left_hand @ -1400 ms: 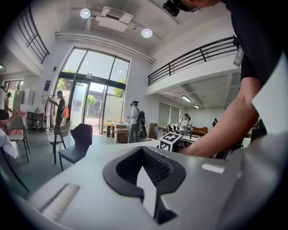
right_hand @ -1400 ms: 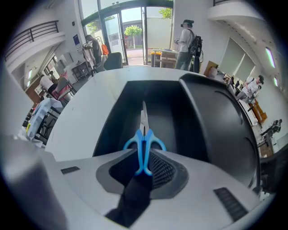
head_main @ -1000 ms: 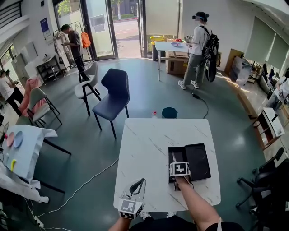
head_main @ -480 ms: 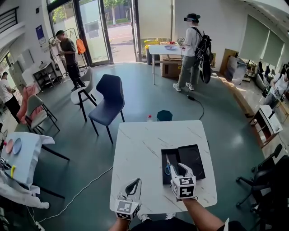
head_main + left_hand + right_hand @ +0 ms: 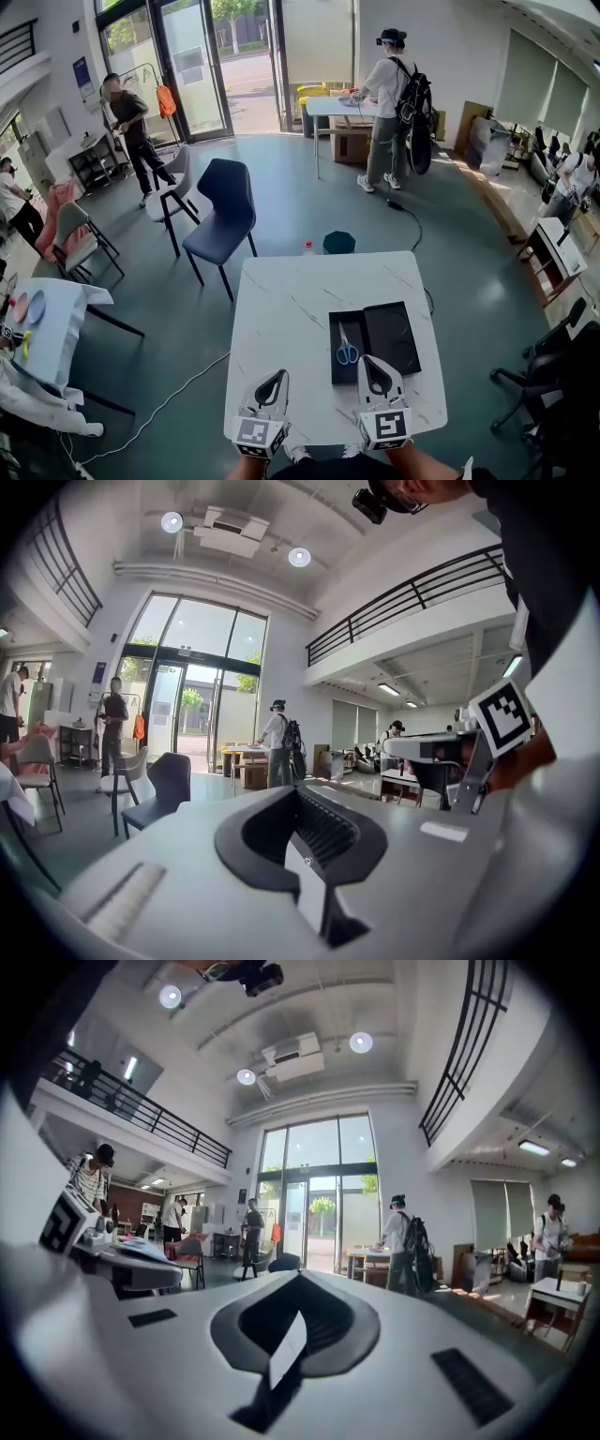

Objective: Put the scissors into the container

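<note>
The scissors (image 5: 346,348), blue-handled, are being gripped by neither tool; they are lying inside the left compartment of the open black container (image 5: 394,335), handles toward the near edge, apparently flat on its floor, though the head view is too small for certainty; the container is being borne by the white marble table (image 5: 281,309), on its near right part. The right gripper (image 5: 371,362) is being held at the container's near edge, apart from the scissors; its jaws have just been closing and are being pressed together with nothing between them. The left gripper (image 5: 277,379) is being held over the table's near edge, well left of the container; its jaws are likewise being pressed together, empty.
</note>
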`<state>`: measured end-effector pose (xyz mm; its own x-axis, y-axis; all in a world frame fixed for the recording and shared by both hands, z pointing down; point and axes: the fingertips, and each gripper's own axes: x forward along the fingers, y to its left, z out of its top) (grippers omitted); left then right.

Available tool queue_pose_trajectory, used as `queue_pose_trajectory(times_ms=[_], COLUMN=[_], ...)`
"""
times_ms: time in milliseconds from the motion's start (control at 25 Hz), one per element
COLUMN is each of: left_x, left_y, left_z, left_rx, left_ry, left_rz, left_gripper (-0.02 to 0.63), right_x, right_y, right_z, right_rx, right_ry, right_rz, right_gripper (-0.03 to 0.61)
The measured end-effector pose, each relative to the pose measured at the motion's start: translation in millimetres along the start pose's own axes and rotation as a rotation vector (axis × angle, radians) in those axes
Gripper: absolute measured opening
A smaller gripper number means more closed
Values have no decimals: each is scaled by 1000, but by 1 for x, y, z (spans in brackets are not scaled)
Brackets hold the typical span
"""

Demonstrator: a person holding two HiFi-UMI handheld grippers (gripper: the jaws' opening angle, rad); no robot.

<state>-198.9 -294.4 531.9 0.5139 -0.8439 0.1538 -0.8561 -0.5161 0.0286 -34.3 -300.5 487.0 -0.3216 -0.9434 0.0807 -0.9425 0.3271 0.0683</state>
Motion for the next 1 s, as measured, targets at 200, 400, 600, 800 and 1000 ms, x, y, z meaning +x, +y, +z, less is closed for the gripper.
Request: queue_pose_trajectory(times_ms=[200,400,600,800,1000], left_x=[1,7,8,6,5], left_y=[-7,-17,-21,-22,-25], left_z=[4,9,16,20,21], left_rx=[5,7,22,31,31], left_ry=[-14,-6,-20,-25,-22], left_rz=[-10,-30,-37,-32,-28], left_gripper=[8,8,8,8,8], right_x=[-11,-12,-12,-13,-13], right_y=[9,7,2,1,-1], right_z=[0,16,25,32,34], right_rx=[38,-18,-54,-86,-98], right_ry=[12,-23,-46,-61,-62], right_rz=[73,90,95,103,108], right_gripper=[8,8,6,7,6])
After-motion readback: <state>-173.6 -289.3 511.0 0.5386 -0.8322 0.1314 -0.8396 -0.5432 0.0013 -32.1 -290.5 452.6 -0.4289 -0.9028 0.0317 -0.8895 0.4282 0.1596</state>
